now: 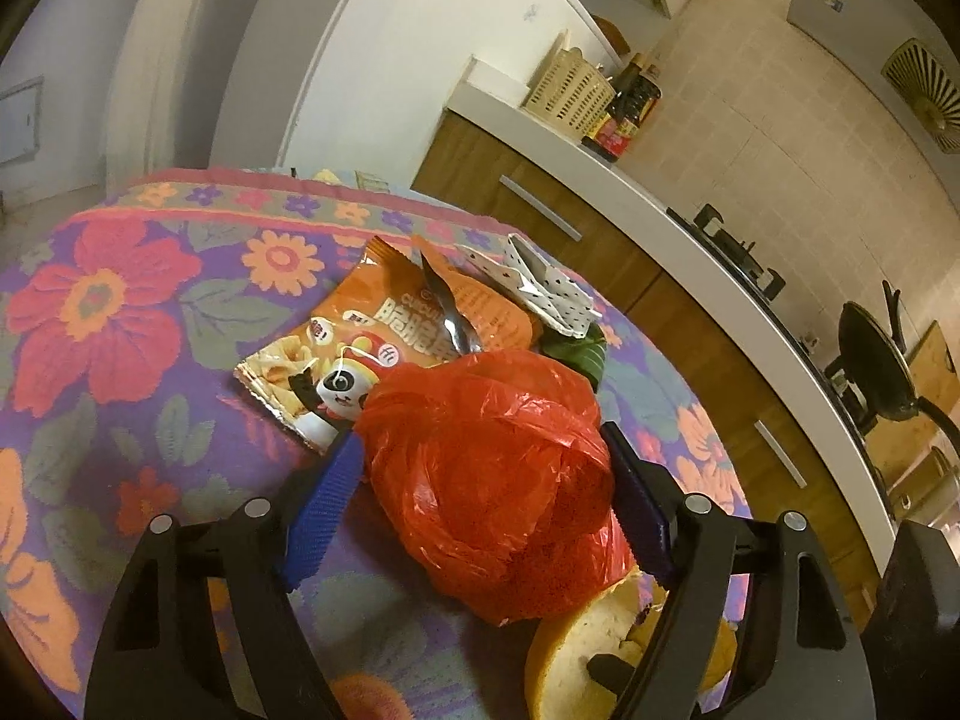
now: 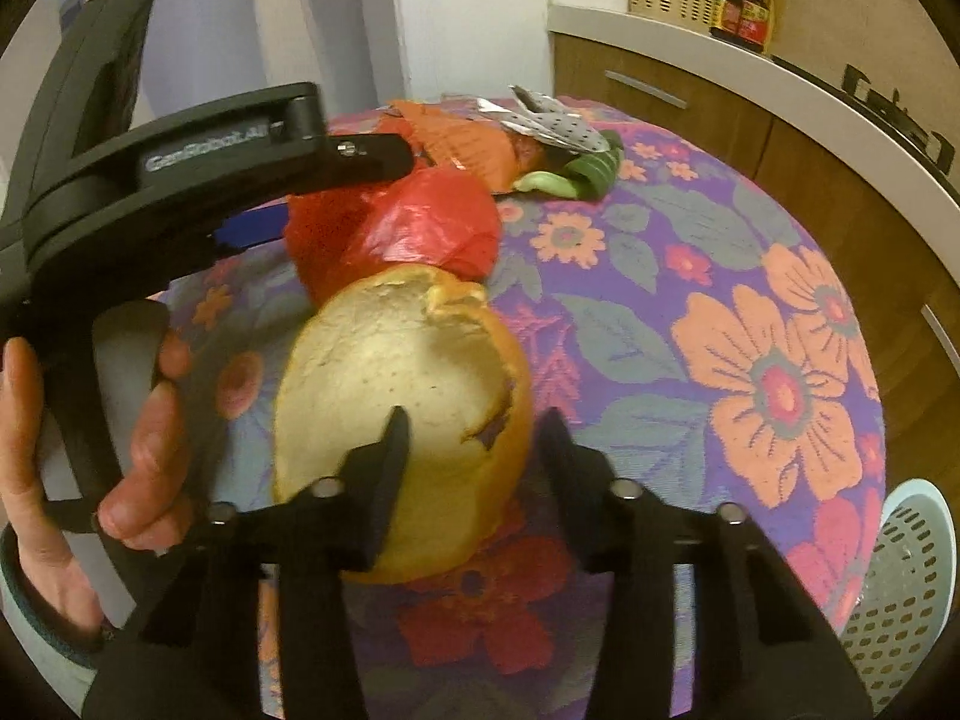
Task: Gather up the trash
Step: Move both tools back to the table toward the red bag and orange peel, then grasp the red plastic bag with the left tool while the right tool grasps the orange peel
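A crumpled red plastic bag (image 1: 486, 480) lies on the floral tablecloth (image 1: 120, 300) between the blue pads of my left gripper (image 1: 480, 438). The jaws stand wide around it; the right pad touches the bag and a strip of cloth shows beside the left one. In the right wrist view the red bag (image 2: 420, 222) sits just behind a big citrus peel (image 2: 408, 396), white inside and orange outside. My right gripper (image 2: 473, 420) is shut on the peel's wall, one finger inside the cup and one outside. The peel (image 1: 576, 642) also shows low in the left wrist view.
An orange snack wrapper (image 1: 360, 324), a white dotted paper (image 1: 540, 288) and green scraps (image 2: 576, 180) lie farther back on the table. A pale perforated bin (image 2: 906, 588) stands off the table's right edge. A kitchen counter (image 1: 600, 180) with a stove runs along the right.
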{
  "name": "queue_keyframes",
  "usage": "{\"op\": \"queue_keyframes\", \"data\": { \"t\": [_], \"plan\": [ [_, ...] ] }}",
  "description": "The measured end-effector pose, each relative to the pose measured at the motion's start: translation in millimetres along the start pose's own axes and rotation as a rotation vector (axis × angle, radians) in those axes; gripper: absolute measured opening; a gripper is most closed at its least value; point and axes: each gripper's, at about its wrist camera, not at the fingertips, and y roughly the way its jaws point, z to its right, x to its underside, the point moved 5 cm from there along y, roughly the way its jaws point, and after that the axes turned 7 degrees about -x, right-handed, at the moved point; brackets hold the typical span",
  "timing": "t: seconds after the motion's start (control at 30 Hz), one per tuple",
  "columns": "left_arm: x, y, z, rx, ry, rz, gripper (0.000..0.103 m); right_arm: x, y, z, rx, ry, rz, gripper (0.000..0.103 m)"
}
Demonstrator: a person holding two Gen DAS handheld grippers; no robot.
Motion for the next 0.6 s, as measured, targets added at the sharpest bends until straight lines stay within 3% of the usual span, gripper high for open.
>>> {"op": "queue_keyframes", "data": {
  "t": [0.13, 0.23, 0.33, 0.43, 0.6],
  "plan": [
    [1, -3, 2, 0.002, 0.012, 0.010, 0.069, 1, -4, -4, 0.034, -0.019, 0.017, 0.012],
    [3, -8, 3, -0.014, 0.018, 0.030, 0.061, 1, -11, 1, 0.040, 0.006, 0.047, 0.006],
    [5, -13, 4, -0.004, 0.028, 0.040, 0.045, 0, -23, 8, 0.043, 0.035, 0.102, 0.004],
    [4, -19, 5, -0.033, 0.046, 0.070, 0.036, 0, -31, 14, 0.045, 0.062, 0.128, 0.003],
    [0, -29, 4, -0.005, 0.038, 0.110, 0.021, 0, -46, 27, 0.051, 0.100, 0.169, 0.003]
  ]
}}
